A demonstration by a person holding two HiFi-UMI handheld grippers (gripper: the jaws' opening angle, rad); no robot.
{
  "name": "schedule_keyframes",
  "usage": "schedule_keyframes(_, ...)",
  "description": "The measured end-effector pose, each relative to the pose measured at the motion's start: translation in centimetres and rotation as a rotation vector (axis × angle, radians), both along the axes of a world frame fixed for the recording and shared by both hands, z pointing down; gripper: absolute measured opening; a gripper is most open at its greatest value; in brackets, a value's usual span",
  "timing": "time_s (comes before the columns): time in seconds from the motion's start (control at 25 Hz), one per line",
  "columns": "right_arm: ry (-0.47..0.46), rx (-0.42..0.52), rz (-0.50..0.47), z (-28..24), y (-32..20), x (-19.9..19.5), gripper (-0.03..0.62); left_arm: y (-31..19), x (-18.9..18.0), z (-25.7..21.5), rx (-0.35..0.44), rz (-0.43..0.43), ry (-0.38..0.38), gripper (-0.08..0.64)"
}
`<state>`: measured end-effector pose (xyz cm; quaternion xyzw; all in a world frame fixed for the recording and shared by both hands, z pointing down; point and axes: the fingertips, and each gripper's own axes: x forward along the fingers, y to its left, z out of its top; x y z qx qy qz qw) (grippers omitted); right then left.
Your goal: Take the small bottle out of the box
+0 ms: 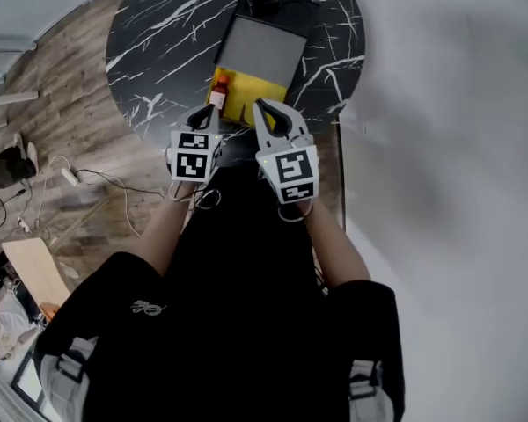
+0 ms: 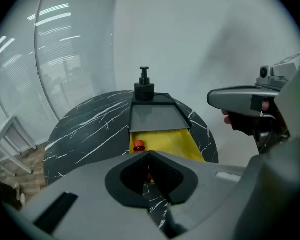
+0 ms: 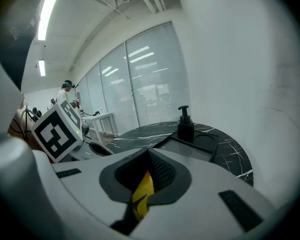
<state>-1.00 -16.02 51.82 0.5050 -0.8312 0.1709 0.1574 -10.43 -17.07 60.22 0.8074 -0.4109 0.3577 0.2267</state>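
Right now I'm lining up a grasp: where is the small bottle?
In the head view, the small bottle stands at the left side of the yellow box, just beyond the left gripper, on the black marble table.

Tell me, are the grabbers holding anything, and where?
Nothing. The left gripper and right gripper are shut and empty; the bottle sits in the box.

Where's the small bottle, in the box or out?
In. The bottle sits inside the yellow box, at its left corner.
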Motion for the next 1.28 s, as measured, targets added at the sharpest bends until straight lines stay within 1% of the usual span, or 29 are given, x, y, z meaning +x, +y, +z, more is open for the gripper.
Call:
schedule_keyframes(0.12,0.001,-0.025,0.008,0.6,-1.3,0.4,-0.005,-1.0,0.0,1.4,-0.03,-0.001,-0.012,-0.003)
schedule_keyframes(0.24,0.019,-0.048,0.011,1.4,-2.1,1.1,-0.005,-1.3,0.1,2.9,-0.085,0.005,-0.038,-0.002)
schedule_keyframes(0.32,0.018,-0.063,0.006,1.8,-2.3,1.6,-0.005,-1.1,0.0,3.8,-0.121,-0.01,-0.054,0.005)
schedule_keyframes(0.44,-0.005,-0.081,-0.016,2.4,-2.4,1.9,-0.005,-0.8,-0.1,4.6,-0.153,-0.037,-0.075,0.031)
schedule_keyframes(0.56,-0.034,-0.105,-0.049,3.4,-2.1,2.2,-0.005,-0.9,-0.2,5.1,-0.167,-0.067,-0.096,0.083)
schedule_keyframes(0.68,-0.048,-0.115,-0.078,3.9,-1.9,2.6,-0.005,-0.9,-0.5,5.9,-0.191,-0.086,-0.125,0.108)
schedule_keyframes(0.8,-0.059,-0.12,-0.086,4.1,-2.2,3.1,-0.005,-0.8,-0.4,6.7,-0.226,-0.089,-0.146,0.146)
schedule_keyframes(0.92,-0.065,-0.128,-0.076,4.4,-2.4,3.7,-0.005,-0.8,-0.3,7.2,-0.237,-0.09,-0.166,0.166)
schedule_keyframes(1.04,-0.071,-0.135,-0.067,4.3,-2.5,4.3,-0.005,-0.9,0.0,7.9,-0.251,-0.068,-0.194,0.169)
schedule_keyframes(1.2,-0.078,-0.139,-0.055,4.3,-2.7,5.3,-0.005,-1.3,0.1,8.4,-0.236,0.005,-0.287,0.169)
schedule_keyframes(1.28,-0.081,-0.143,-0.047,4.3,-2.9,5.8,-0.005,-1.4,0.4,8.4,-0.238,0.031,-0.308,0.169)
